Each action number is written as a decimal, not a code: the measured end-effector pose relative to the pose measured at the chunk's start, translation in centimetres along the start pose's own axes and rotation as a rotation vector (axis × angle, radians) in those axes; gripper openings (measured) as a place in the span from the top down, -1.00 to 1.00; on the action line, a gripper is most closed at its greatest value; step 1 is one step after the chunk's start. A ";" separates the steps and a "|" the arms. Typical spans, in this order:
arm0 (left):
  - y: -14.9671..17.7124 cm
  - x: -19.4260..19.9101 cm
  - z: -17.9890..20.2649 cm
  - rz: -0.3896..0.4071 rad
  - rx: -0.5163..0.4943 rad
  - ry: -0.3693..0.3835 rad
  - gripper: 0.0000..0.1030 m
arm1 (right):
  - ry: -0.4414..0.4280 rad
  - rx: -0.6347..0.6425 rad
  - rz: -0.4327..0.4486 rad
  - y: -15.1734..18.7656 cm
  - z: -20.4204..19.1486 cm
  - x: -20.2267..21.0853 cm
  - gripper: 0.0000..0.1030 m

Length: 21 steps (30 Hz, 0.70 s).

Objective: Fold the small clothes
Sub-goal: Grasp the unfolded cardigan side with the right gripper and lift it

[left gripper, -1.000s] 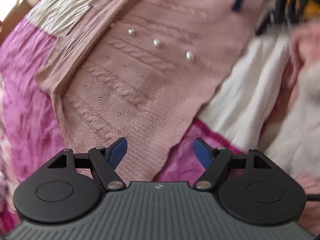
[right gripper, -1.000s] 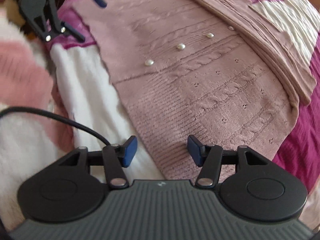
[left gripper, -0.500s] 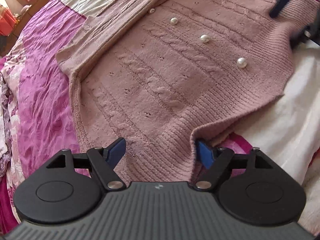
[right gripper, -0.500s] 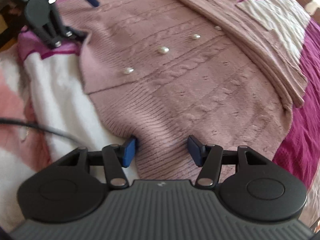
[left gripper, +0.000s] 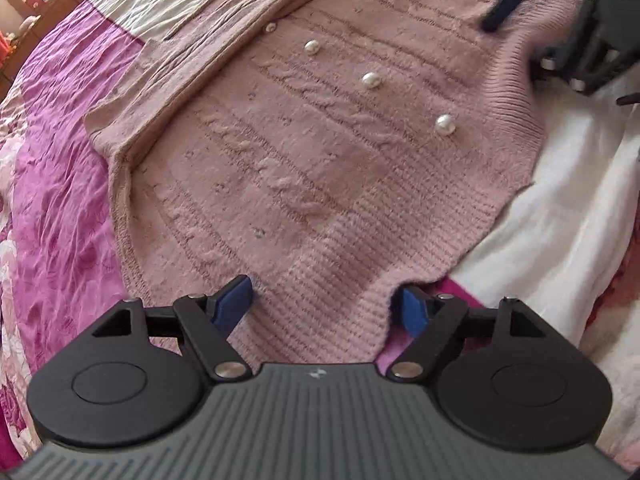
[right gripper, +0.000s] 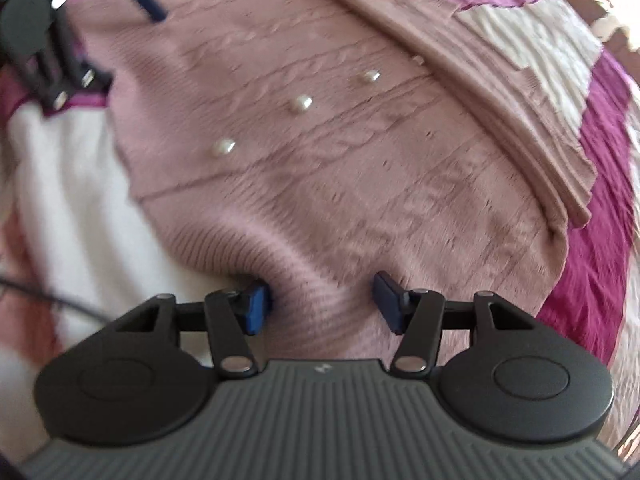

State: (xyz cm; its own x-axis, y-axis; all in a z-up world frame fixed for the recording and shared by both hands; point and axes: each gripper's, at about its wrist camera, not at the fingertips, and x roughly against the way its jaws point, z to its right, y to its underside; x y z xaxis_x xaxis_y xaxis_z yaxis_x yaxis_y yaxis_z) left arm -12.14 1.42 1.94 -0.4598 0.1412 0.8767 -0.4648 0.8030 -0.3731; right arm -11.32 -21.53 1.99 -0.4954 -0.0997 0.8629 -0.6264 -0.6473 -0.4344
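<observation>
Two grippers, both at the ribbed hem of one pink knitted cardigan [left gripper: 304, 168], which serves as landmark for all entries.

Left gripper [left gripper: 325, 308]: jaws spread wide, blue fingertips [left gripper: 232, 304] set astride one corner of the hem; knit lies between them, nothing clamped. The outer tip sits at the cloth's edge, where it curls over magenta bedspread [left gripper: 60, 208].

Right gripper [right gripper: 320, 304]: jaws likewise spread wide, blue pads [right gripper: 386, 300] astride the opposite hem corner. The knit bulges up between them; the inner pad touches or is just under the rumpled edge, which one cannot be told through the blur. No grip closed.

Cardigan: lies flat, front up, hem nearest both cameras. Cable-knit panels run away from the hem.

Pearl buttons [left gripper: 445, 125]: three large in a diagonal row along the placket, a smaller fourth beyond them, farther from the hem.

White cloth [left gripper: 560, 208]: beside the cardigan's hem edge, partly under it.

Folded sleeve [right gripper: 500, 92]: across the cardigan's far part, a flat band reaching its side edge.

Cream crinkled patch [right gripper: 536, 48]: beyond the sleeve, on the bedspread.

Wooden bed frame [left gripper: 52, 0]: farthest from the cardigan, at the bedspread's edge.
</observation>
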 end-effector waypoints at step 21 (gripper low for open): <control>0.2 -1.1 0.7 0.042 0.056 -0.148 -0.59 | -0.033 -0.342 0.150 -0.4 4.5 1.9 0.69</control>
State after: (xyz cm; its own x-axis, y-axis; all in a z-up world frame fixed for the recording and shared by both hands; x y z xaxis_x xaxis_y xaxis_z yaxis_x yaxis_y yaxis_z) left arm -12.32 1.03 0.69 -0.5846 0.0841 0.8070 -0.4818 0.7643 -0.4287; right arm -9.37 -24.86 4.96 -0.5808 -0.2023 0.7885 -0.7160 -0.3340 -0.6131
